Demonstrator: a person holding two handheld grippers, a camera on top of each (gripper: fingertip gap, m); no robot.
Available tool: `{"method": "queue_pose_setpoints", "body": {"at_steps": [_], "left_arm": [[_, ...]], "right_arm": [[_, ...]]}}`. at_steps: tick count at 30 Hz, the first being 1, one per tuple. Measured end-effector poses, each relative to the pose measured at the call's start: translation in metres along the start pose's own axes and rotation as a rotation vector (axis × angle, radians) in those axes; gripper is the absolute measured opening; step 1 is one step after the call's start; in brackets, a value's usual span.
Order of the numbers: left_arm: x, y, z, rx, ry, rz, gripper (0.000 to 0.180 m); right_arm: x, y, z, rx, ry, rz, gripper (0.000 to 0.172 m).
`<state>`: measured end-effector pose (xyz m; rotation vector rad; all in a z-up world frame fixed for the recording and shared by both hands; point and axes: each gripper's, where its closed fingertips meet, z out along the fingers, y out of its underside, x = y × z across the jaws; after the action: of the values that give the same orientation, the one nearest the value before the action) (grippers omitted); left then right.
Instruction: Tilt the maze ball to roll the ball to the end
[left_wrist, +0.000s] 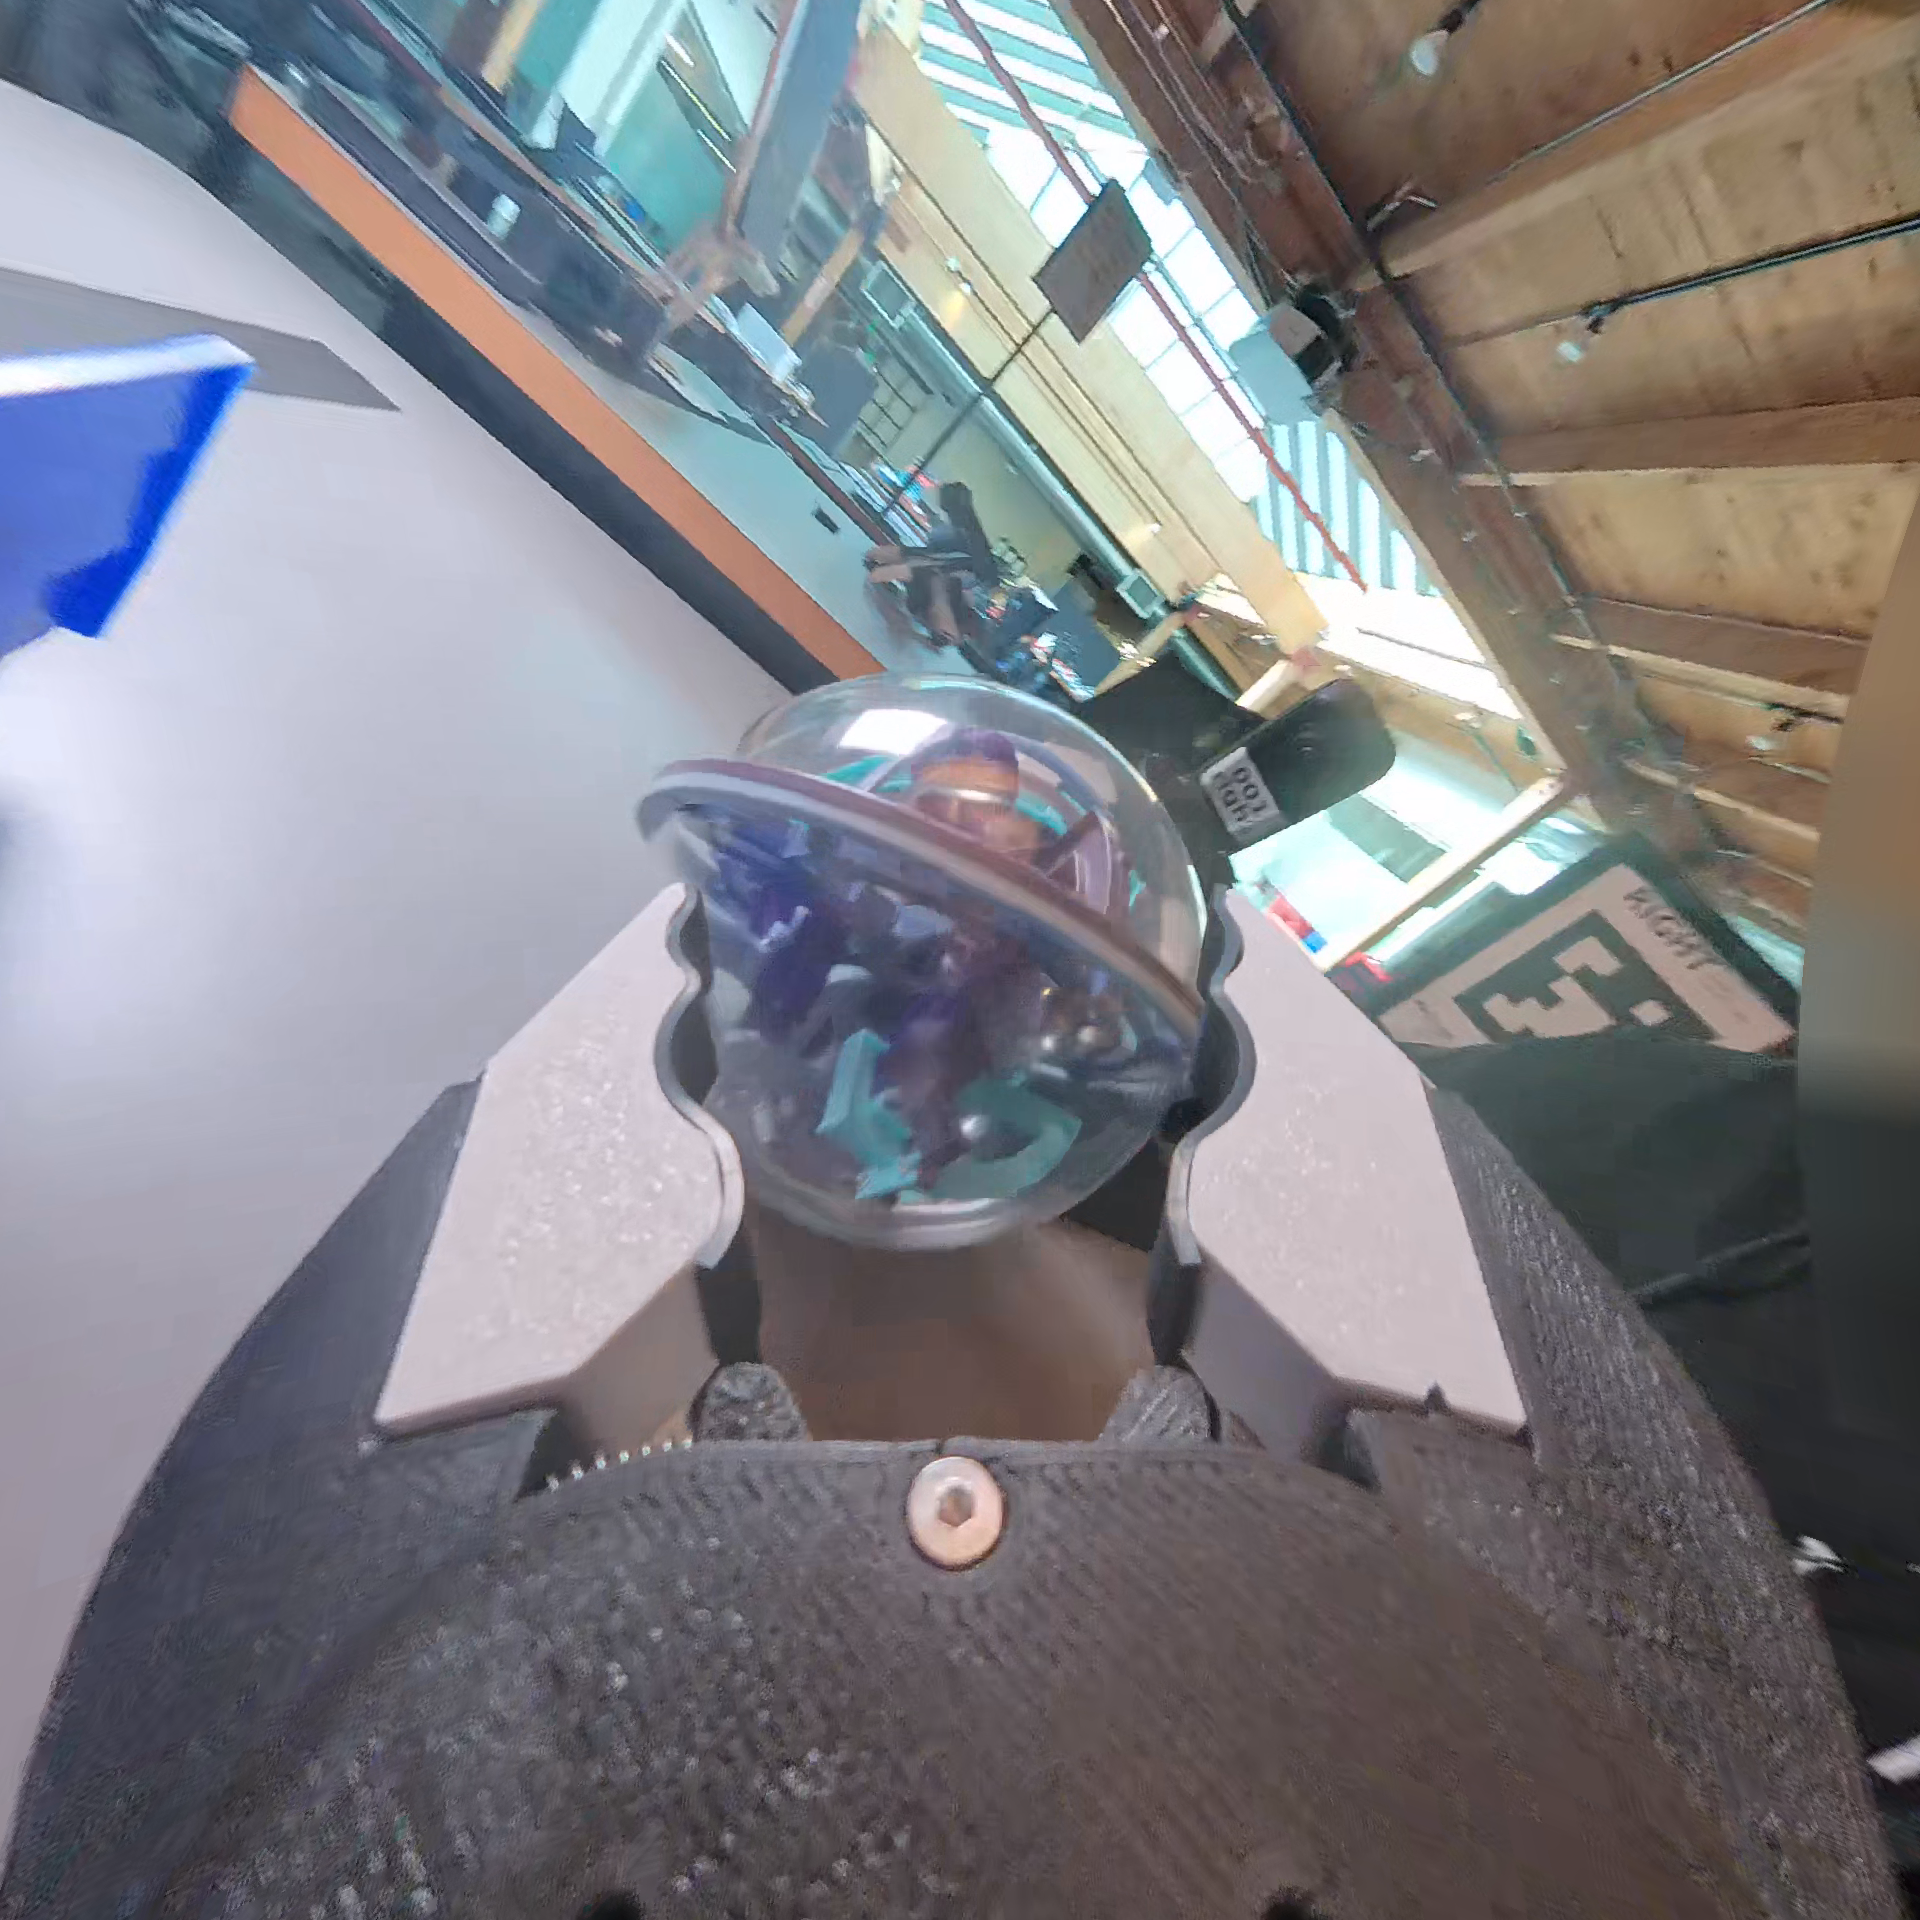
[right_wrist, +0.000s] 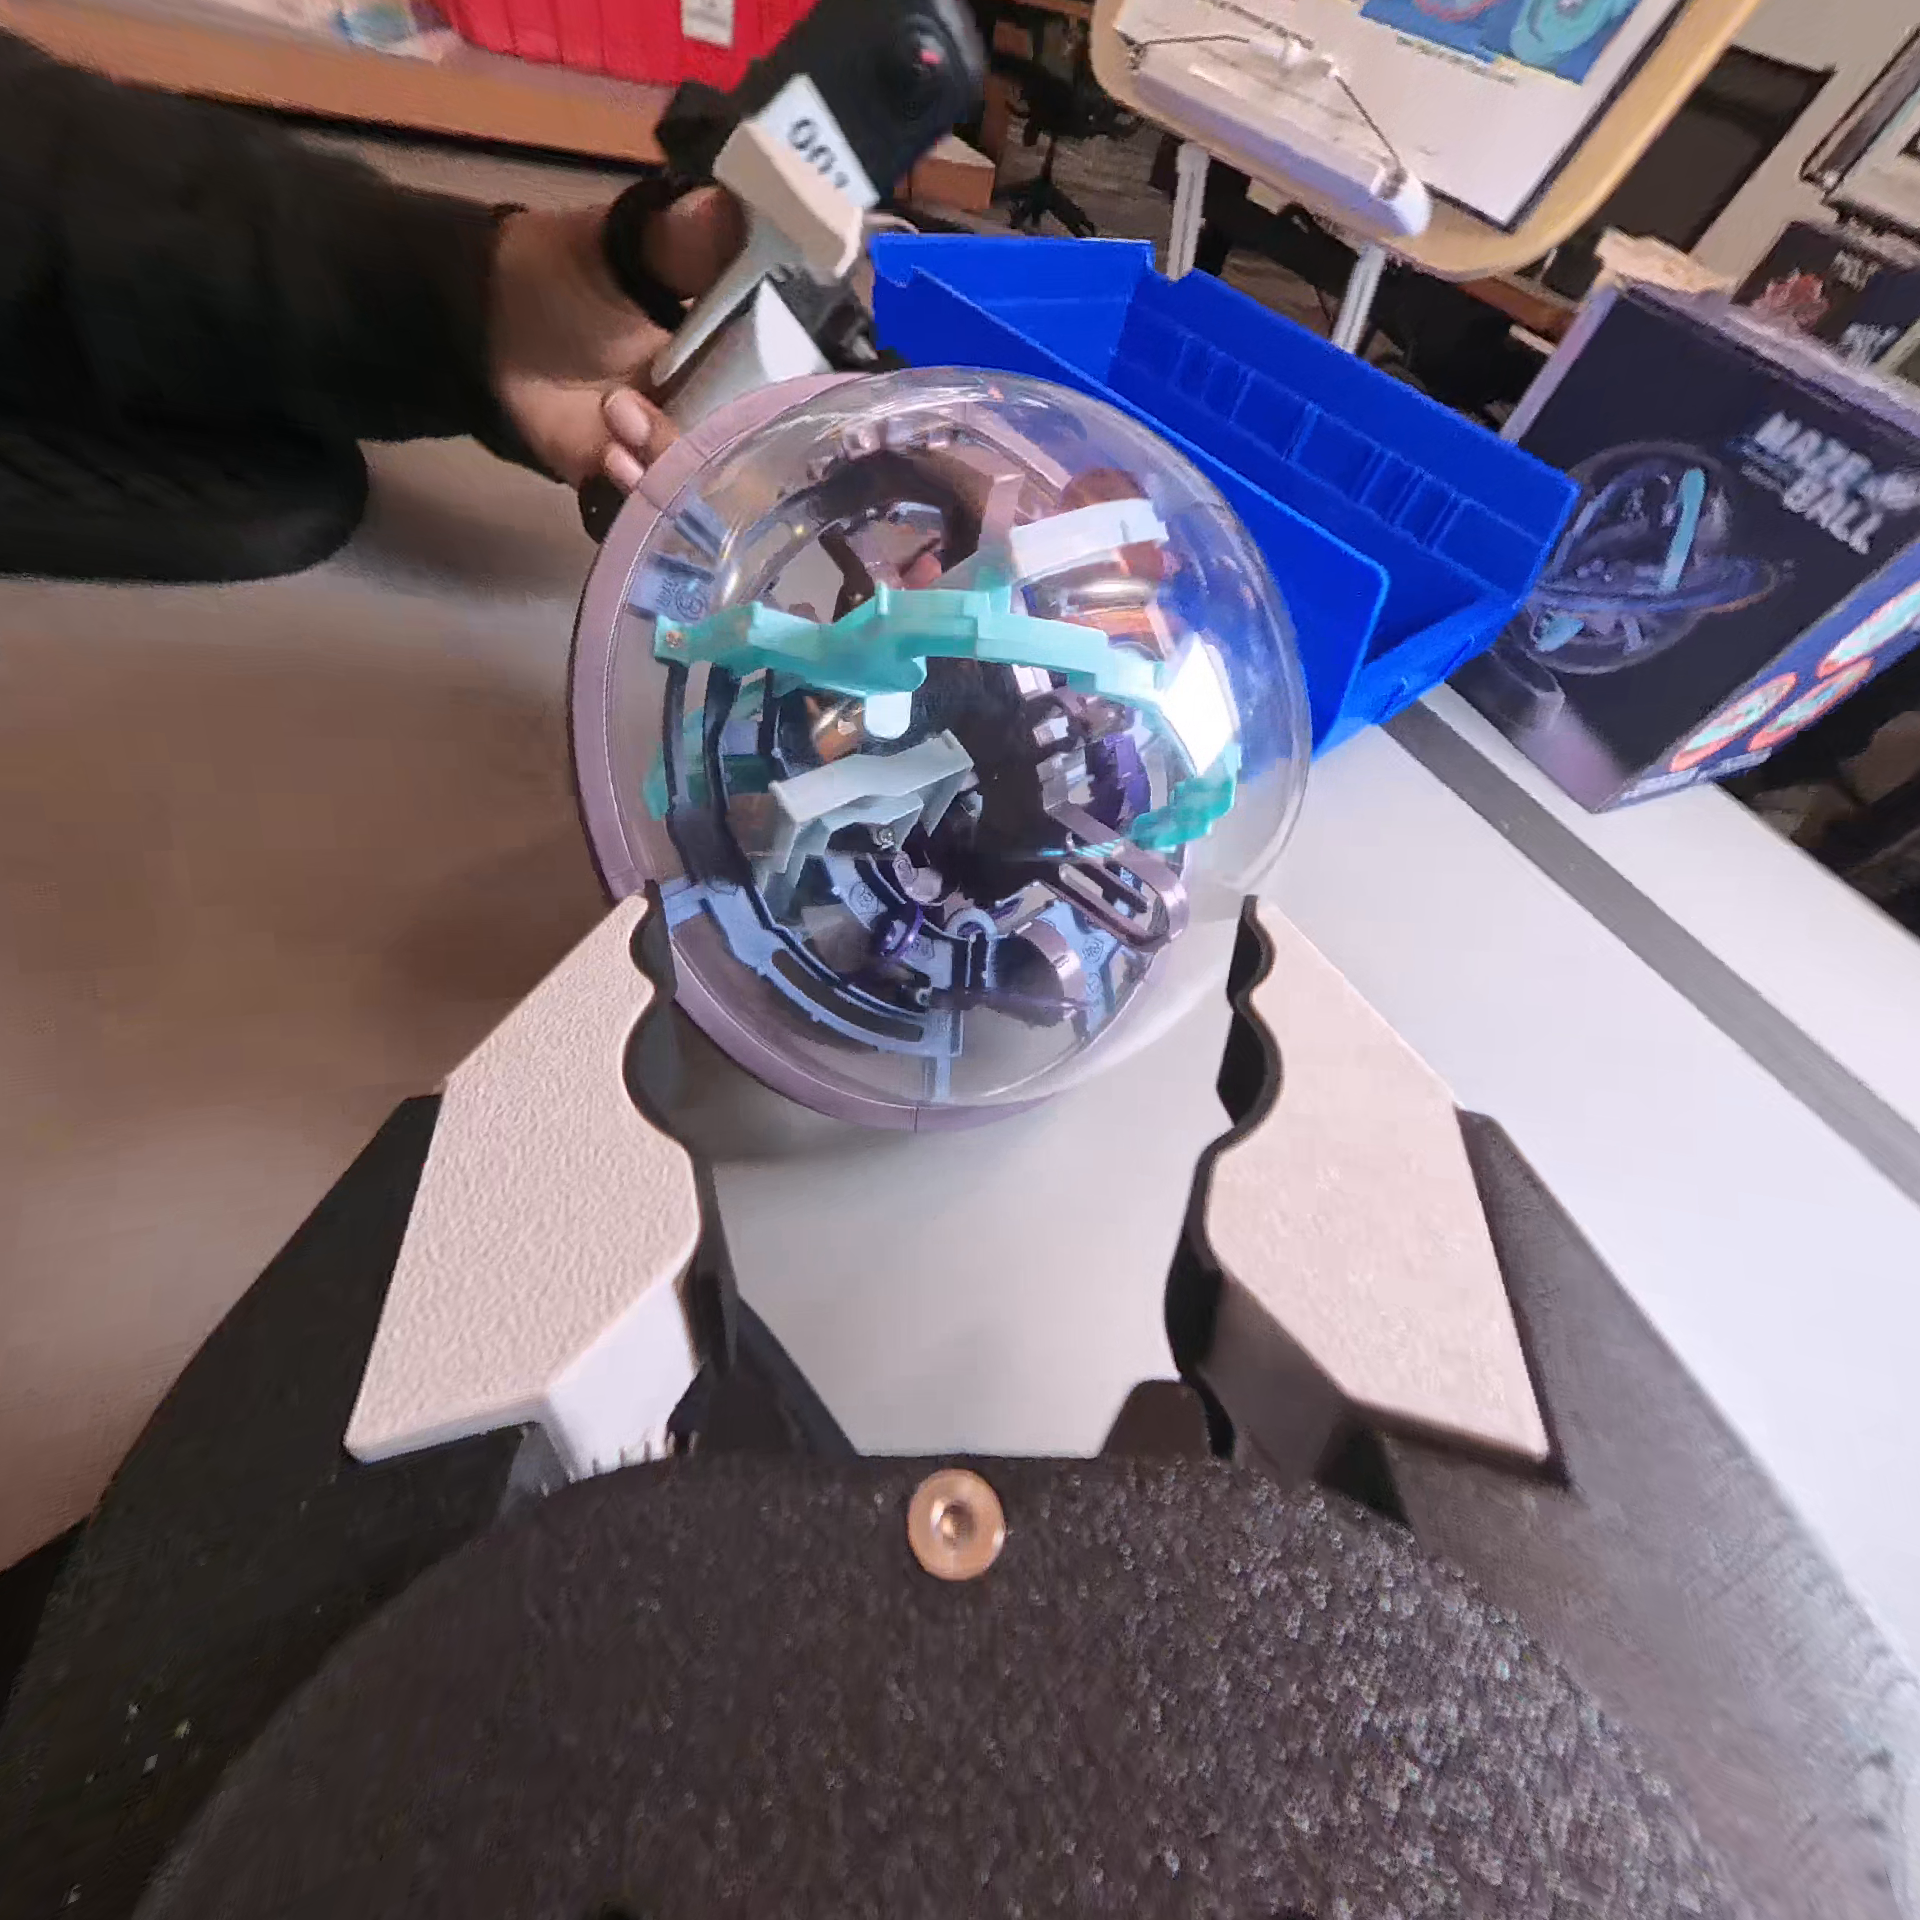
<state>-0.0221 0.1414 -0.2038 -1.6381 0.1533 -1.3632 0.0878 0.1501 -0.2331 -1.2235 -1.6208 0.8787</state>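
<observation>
Maze ball (right_wrist: 925, 748), a clear plastic sphere with teal, grey and purple tracks inside, is seen low over the white desk (right_wrist: 1558, 1091), between both grippers. Open desk is left to its right, up to a dark strip (right_wrist: 1704, 997). Its lilac seam ring (right_wrist: 597, 727) is turned to the left, and the clear dome is faced toward the right gripper (right_wrist: 945, 935). That gripper's fingers are spread, and a sliver of desk is seen at the right pad. The left gripper (left_wrist: 945, 935) is clamped on the sphere, both pads pressed against it. Just behind, a blue plastic bin (right_wrist: 1299, 436) is shown with ribbed inner walls. A dark printed cardboard box (right_wrist: 1704, 582) is stood beside it.
</observation>
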Motion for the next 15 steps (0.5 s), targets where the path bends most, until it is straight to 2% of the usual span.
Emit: {"method": "queue_pose_setpoints", "body": {"at_steps": [2, 6, 10, 12, 15], "left_arm": [[0.008, 0.001, 0.001, -0.003, 0.06, -0.055, 0.09], [0.007, 0.012, -0.014, -0.025, 0.014, -0.05, 0.062], [0.016, 0.025, -0.025, -0.053, -0.006, -0.039, 0.044], [0.019, 0.03, -0.029, -0.061, -0.041, -0.026, 0.04], [0.024, 0.03, -0.038, -0.051, -0.081, -0.002, 0.024]], "right_arm": [[-0.008, -0.005, 0.003, 0.007, -0.027, -0.04, 0.104], [-0.019, -0.008, -0.002, 0.052, -0.117, 0.052, 0.097], [-0.027, 0.0, -0.003, 0.07, -0.162, 0.128, 0.091], [-0.033, -0.003, 0.0, 0.084, -0.172, 0.144, 0.093], [-0.036, -0.009, 0.003, 0.094, -0.157, 0.133, 0.093]]}}
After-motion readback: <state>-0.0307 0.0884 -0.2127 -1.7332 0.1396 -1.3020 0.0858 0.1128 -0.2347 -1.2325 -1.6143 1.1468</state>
